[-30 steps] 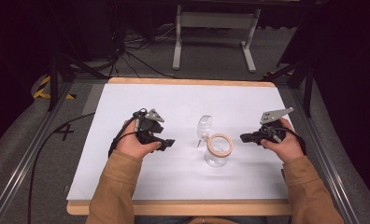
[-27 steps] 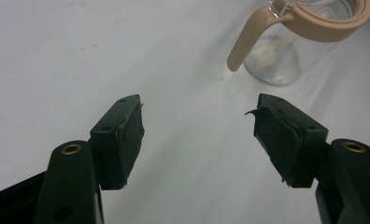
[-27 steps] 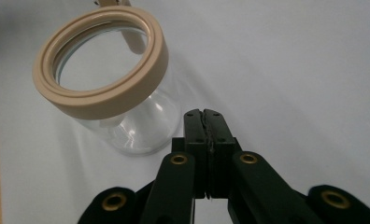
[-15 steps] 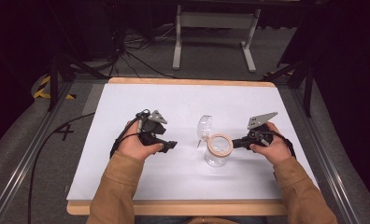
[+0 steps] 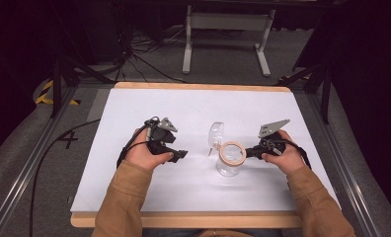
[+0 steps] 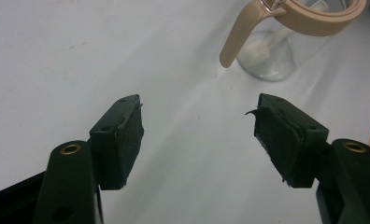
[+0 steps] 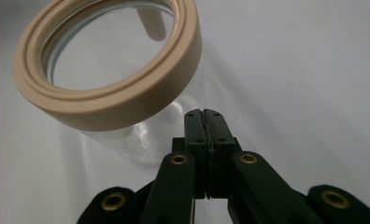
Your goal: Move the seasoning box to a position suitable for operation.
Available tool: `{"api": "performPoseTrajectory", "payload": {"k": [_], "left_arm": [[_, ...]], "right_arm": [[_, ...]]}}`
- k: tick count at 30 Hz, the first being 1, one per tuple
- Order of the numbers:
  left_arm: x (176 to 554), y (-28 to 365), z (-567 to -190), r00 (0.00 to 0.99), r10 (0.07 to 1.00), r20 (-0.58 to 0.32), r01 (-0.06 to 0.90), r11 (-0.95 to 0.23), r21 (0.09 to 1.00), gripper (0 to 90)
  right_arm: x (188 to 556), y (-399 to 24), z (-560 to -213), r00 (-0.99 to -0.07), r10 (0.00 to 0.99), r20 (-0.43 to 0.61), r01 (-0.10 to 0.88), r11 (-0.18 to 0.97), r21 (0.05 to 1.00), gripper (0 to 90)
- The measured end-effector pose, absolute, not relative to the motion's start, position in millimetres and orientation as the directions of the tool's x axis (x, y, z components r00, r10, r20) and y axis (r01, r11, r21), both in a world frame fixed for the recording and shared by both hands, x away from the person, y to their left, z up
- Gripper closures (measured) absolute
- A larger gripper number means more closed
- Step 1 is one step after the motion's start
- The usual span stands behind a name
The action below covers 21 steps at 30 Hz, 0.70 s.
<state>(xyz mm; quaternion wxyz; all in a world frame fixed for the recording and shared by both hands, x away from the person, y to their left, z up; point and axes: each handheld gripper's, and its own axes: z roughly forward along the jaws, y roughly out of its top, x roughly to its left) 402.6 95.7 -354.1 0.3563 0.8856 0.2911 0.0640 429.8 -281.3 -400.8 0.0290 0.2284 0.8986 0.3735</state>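
Observation:
A clear glass jar (image 5: pixel 230 167) with a beige ring (image 5: pixel 232 152) around its mouth stands upright at the middle of the white table top (image 5: pixel 193 108). Its clear lid (image 5: pixel 215 133) hangs open behind it on a beige strap (image 6: pixel 237 35). My right gripper (image 5: pixel 248 152) is shut on nothing, and its tips (image 7: pixel 205 114) nearly touch the jar's (image 7: pixel 141 135) right wall just under the ring (image 7: pixel 108 65). My left gripper (image 5: pixel 181 154) is held open to the left of the jar, well apart from it. Between its pads (image 6: pixel 127 135) lies bare table, with the jar (image 6: pixel 272 56) farther ahead.
The table's wooden edge (image 5: pixel 183 219) runs along the near side. Beyond the far edge stand a grey metal frame (image 5: pixel 228 22) and cables (image 5: pixel 134 54) on the floor. A black cable (image 5: pixel 50 153) trails off the table's left side.
My right gripper has moved left across the table and now sits up against the jar's right side. The left gripper has hardly moved.

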Motion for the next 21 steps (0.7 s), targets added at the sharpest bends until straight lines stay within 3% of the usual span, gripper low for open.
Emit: {"api": "performPoseTrajectory", "payload": {"k": [9, 21], "left_arm": [[401, 92, -355, 0.859, 0.502, -0.095, 0.437, -0.625, 0.646, 46.8], [403, 88, -352, 0.862, 0.473, -0.180, 0.473, -0.625, 0.621, 85.4]], "right_arm": [[427, -279, -401, -0.898, 0.426, 0.107, 0.380, 0.633, 0.674, 90.0], [418, -276, -401, -0.903, 0.416, 0.106, 0.377, 0.652, 0.657, 90.0]]}}
